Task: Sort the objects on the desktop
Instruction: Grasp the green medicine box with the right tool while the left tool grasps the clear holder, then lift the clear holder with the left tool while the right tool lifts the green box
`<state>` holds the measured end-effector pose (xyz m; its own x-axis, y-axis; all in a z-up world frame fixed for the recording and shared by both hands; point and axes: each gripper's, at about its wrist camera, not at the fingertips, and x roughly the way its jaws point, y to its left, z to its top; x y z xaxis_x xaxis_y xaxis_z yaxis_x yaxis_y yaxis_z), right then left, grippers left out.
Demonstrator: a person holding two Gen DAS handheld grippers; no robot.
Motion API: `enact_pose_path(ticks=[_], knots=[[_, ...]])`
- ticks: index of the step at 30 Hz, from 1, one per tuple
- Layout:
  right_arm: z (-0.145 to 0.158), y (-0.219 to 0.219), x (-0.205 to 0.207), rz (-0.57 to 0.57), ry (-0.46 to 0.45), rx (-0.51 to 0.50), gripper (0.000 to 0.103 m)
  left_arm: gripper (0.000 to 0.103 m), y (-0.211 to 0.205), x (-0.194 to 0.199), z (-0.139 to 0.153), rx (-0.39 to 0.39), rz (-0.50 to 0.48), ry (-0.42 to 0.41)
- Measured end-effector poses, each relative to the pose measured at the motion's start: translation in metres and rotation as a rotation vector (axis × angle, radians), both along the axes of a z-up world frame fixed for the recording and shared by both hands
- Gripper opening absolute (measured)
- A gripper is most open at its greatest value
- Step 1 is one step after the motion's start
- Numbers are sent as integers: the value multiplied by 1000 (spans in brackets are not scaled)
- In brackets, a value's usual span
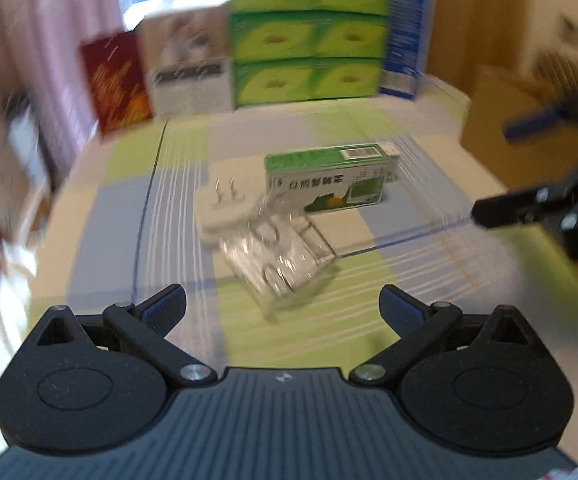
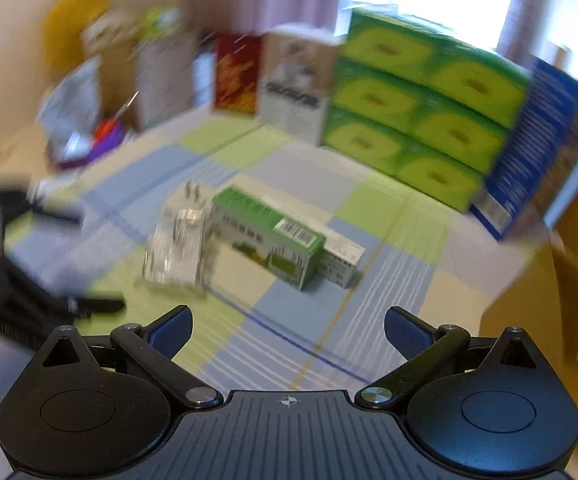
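White carton [image 2: 339, 258] behind green box [image 2: 269, 236], right-wrist view only

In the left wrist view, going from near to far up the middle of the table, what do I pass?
Left gripper, open and empty → clear plastic case → white plug adapter → green box lying flat → stack of green tissue packs at the far edge.
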<state>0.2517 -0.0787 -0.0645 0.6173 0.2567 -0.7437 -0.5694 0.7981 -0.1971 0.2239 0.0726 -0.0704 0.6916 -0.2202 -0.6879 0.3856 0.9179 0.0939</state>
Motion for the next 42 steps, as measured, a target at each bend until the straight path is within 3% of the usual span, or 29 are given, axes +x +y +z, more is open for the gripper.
enact_pose_path(ticks=[5,9,14,18,23,27,30,35,38,42], knots=[[-5,4,12,271,-66,-185,100,98,-12,15,-3,253,-223,-96],[-18,15,30,411,-98,-282,99,95,-24,29,-7,380,-391,-121],[-37,31,53,534,-93,-373,93,92,-38,37,-22,483,-542,-126],[-55,43,72,555,-68,-388,89,89,-42,46,-31,491,-560,-103],[-66,55,91,542,-42,-374,70,81,-43,56,-37,465,-568,-92],[-66,61,96,545,-34,-377,61,81,-44,58,-39,462,-587,-98],[-66,63,96,526,-51,-391,39,79,-45,61,-43,450,-587,-86],[-59,60,90,484,-35,-358,31,64,-47,60,-46,440,-561,-68],[-51,56,84,424,16,-330,27,64,-46,56,-42,418,-527,-29],[-39,48,65,325,152,-256,27,63,-47,42,-35,366,-447,56]])
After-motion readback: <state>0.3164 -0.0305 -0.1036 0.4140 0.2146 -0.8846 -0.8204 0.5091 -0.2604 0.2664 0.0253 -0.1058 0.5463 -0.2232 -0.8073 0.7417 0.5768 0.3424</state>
